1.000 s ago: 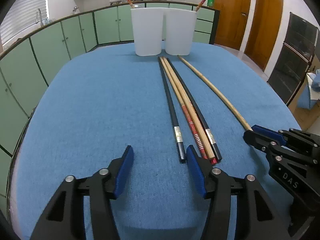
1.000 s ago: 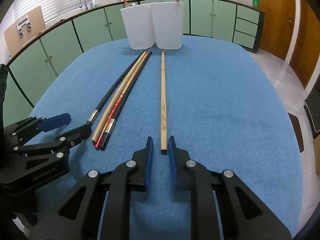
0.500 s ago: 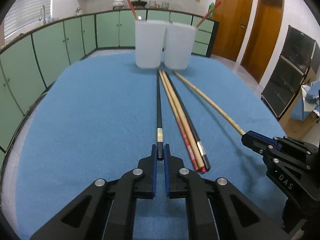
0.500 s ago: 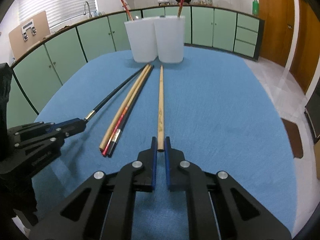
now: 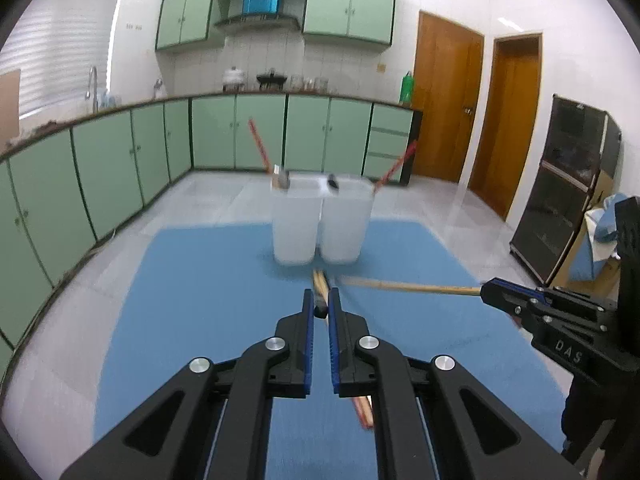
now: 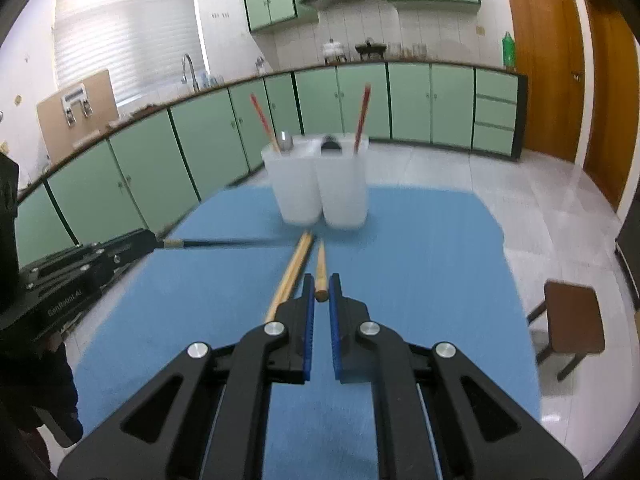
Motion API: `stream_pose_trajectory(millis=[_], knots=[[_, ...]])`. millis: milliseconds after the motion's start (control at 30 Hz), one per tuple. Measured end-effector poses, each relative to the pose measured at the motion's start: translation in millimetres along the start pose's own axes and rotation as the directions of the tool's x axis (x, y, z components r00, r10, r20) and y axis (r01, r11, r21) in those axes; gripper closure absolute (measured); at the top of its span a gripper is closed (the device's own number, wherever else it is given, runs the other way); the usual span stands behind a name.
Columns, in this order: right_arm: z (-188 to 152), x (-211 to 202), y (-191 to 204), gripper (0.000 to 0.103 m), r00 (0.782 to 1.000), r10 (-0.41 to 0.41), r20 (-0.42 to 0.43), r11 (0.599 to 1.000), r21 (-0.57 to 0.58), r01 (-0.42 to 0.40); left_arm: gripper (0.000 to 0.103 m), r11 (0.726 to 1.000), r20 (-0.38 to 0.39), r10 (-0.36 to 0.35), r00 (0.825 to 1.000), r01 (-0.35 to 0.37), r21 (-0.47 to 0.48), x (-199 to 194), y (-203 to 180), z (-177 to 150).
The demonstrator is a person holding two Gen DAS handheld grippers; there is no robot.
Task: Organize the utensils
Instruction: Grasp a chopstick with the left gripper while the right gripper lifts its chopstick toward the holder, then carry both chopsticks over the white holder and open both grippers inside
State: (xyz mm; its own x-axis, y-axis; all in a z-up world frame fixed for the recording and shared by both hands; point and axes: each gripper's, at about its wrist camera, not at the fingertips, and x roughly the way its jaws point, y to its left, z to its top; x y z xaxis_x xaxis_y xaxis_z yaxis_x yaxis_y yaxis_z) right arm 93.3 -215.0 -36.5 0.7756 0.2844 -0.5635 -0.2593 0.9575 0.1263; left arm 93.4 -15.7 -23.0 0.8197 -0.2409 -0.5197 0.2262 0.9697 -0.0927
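Observation:
My left gripper (image 5: 321, 305) is shut on the near end of a black chopstick (image 6: 224, 243), lifted off the blue table (image 5: 208, 280). My right gripper (image 6: 320, 285) is shut on the near end of a light wooden chopstick (image 5: 400, 286), also raised. Both sticks slope down toward two white cups (image 5: 296, 224) (image 5: 344, 220) at the far side of the table, each with a red chopstick (image 6: 262, 120) (image 6: 363, 112) leaning out of it. The other chopsticks (image 6: 290, 276) lie on the cloth between my grippers.
Green cabinets (image 5: 120, 176) curve round the left and back of the room. A brown stool (image 6: 572, 320) stands on the floor right of the table. Wooden doors (image 5: 448, 100) and a dark cabinet (image 5: 568, 192) are at the right.
Both grippers closed on a chopstick end each, the left on the black one and the right on the light wooden one. Both then rose, and the table has dropped lower in both views.

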Motion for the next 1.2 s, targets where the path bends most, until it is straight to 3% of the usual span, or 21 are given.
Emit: stream_pose_trajectory(millis=[233, 600, 800, 1000, 1200], knots=[[57, -1, -3, 0.097, 0.998, 0.015, 0.064, 0.999, -0.045, -0.012, 0.096, 0.999, 0.081, -0.025, 0.996, 0.021, 0.050, 1, 1, 50], [129, 17, -8, 0.097, 0.996, 0.049, 0.070, 0.994, -0.096, -0.042, 0.096, 0.996, 0.074, -0.078, 0.994, 0.074, 0.057, 32, 8, 99], [177, 9, -14, 0.097, 0.990, 0.094, 0.102, 0.992, -0.099, -0.084, 0.096, 0.994, 0.117, -0.086, 0.989, 0.078, 0.072, 31, 12, 127], [223, 7, -22, 0.097, 0.982, 0.099, 0.158, 0.992, -0.092, -0.085, 0.096, 0.992, 0.201, -0.099, 0.975, 0.081, 0.097, 22, 10, 172], [262, 16, -31, 0.097, 0.974, 0.071, 0.216, 0.996, -0.073, -0.056, 0.097, 0.992, 0.327, -0.080, 0.942, 0.045, 0.115, 18, 5, 226]])
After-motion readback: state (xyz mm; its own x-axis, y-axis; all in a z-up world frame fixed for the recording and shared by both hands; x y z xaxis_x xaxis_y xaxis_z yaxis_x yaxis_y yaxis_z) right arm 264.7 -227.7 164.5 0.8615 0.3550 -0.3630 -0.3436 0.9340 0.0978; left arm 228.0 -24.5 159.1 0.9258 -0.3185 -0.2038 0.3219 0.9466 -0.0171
